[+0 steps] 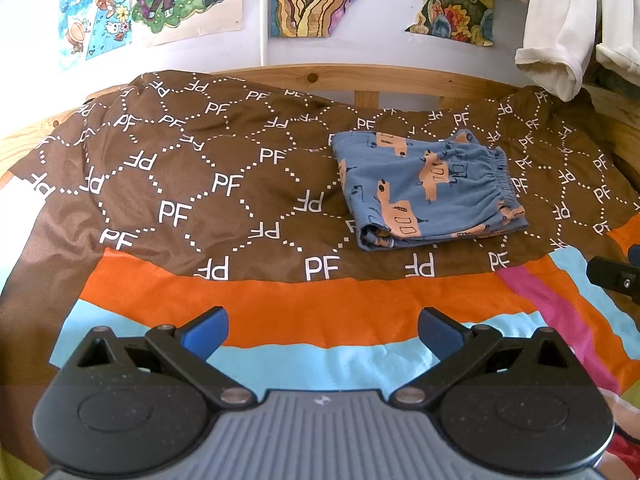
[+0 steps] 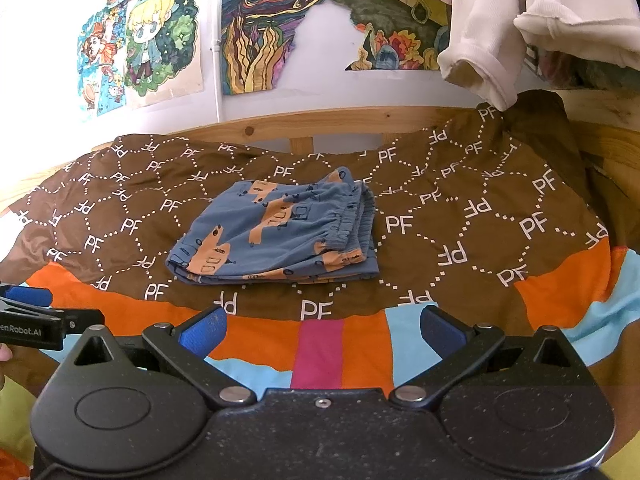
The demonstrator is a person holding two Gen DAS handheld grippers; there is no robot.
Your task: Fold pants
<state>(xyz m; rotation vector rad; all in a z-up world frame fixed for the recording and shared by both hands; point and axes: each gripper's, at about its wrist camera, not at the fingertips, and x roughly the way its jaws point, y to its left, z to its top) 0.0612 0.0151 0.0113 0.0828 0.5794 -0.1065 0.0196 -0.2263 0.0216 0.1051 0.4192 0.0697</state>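
The pants lie folded into a compact stack on the brown sheet, far from both tools, so the task appears complete. The left gripper and right gripper hover near the striped cover, jaws wide apart and empty. Drawings hang on the far wall.

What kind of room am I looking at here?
Most likely a child's bedroom. A wooden bed frame carries a brown coverlet printed with "PF", bright hand-coloured cartoon drawings are stuck on the wall, and small blue folded pants with orange vehicles lie on the bed.
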